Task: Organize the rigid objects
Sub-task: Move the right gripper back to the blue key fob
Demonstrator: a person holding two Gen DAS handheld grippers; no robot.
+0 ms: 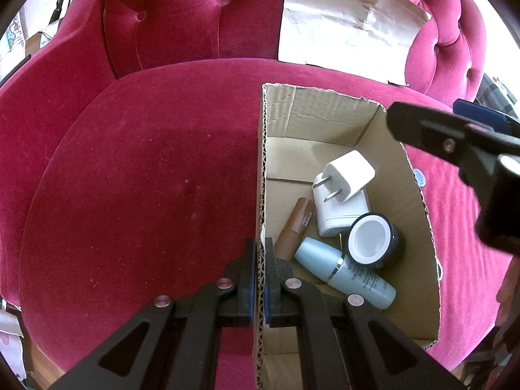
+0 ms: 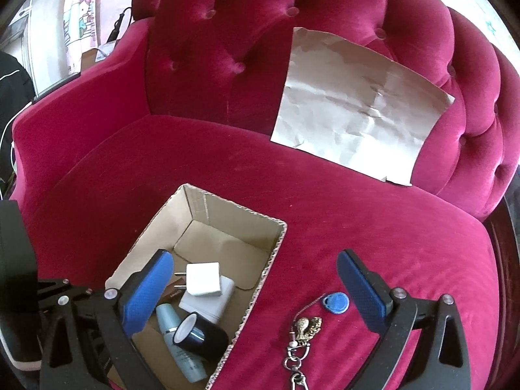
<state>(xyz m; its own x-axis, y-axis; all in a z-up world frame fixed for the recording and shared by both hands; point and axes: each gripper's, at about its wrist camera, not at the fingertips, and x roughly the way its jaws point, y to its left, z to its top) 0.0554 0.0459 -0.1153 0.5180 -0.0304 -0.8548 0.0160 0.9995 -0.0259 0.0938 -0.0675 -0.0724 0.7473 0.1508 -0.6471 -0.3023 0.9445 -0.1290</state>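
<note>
A tufted armchair (image 2: 227,169) in deep pink velvet fills both views, its buttoned backrest curving round a broad seat cushion. A creased sheet of brown paper (image 2: 360,107) leans against the backrest on the right side, its lower edge resting on the seat. Behind the left armrest the room shows a pale wall, a cartoon-printed hanging (image 2: 79,22) and a dark cable, all too distorted to read further.

An open cardboard box (image 1: 419,201) sits on the seat. Inside it lie a white plug adapter (image 1: 349,178) propped on a second white charger block (image 1: 338,217), a brown tube (image 1: 297,227) along the left wall, a pale blue bottle (image 1: 344,273) on its side, and a dark jar (image 1: 377,240) tipped over with its white inside showing. The jar touches the blue bottle.

The left gripper (image 1: 259,260) has its fingers clamped on the box's near-left cardboard wall, one finger inside and one outside. The right gripper (image 2: 253,279) hangs above the box's right edge with its fingers spread wide and nothing between them, the left one over the box, the right over the cushion.

On the seat just right of the box lie a blue key fob (image 2: 336,302) and a metal keychain (image 2: 302,334) with a brass-coloured charm and clasps.
</note>
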